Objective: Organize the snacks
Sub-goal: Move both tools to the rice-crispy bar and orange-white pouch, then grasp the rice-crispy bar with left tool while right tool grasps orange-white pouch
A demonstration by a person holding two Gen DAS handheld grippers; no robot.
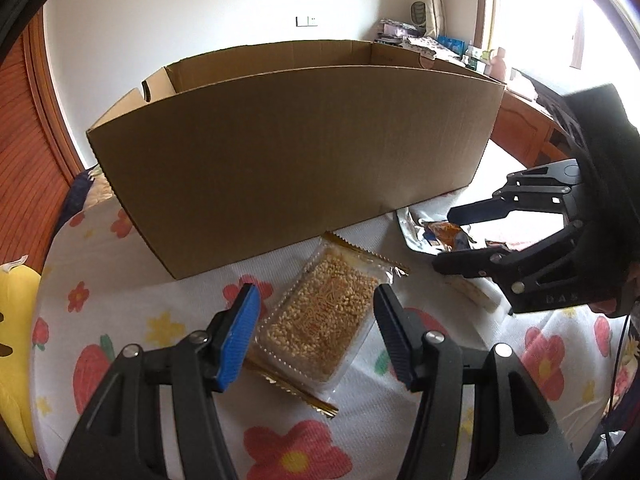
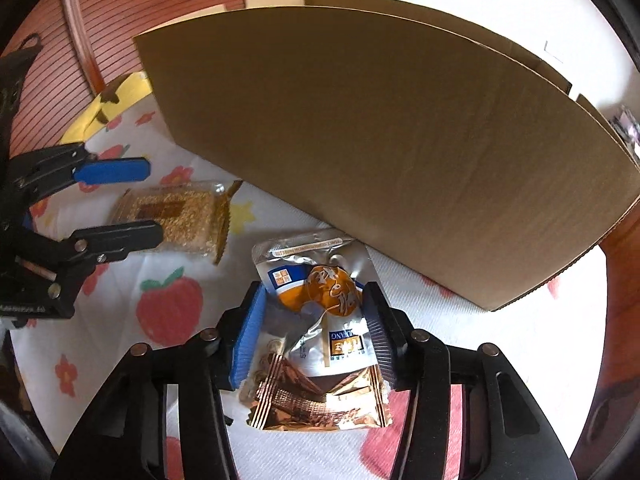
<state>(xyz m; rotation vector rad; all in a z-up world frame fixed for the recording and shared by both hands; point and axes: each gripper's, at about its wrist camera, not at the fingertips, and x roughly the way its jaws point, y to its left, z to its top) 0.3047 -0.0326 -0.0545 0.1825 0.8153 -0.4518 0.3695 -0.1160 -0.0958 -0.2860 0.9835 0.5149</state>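
Observation:
A clear pack of golden grain cake point(image 1: 320, 316) lies on the flowered cloth in front of a large open cardboard box point(image 1: 296, 160). My left gripper point(image 1: 316, 332) is open, its fingers on either side of that pack. It shows too in the right wrist view point(image 2: 176, 216), with the left gripper point(image 2: 152, 204) around it. My right gripper point(image 2: 314, 332) is open and straddles a silver and orange pouch point(image 2: 320, 292) lying on a gold-brown wrapper point(image 2: 316, 400). In the left wrist view the right gripper point(image 1: 444, 236) hovers over the pouch point(image 1: 444, 232). The box point(image 2: 400, 152) stands just behind.
A yellow plush toy point(image 1: 16, 344) lies at the left edge of the cloth. A white block point(image 1: 480, 292) sits under the right gripper. A wooden cabinet point(image 1: 520, 128) and cluttered shelf stand behind the box at right. A wooden slatted door point(image 2: 120, 20) is at left.

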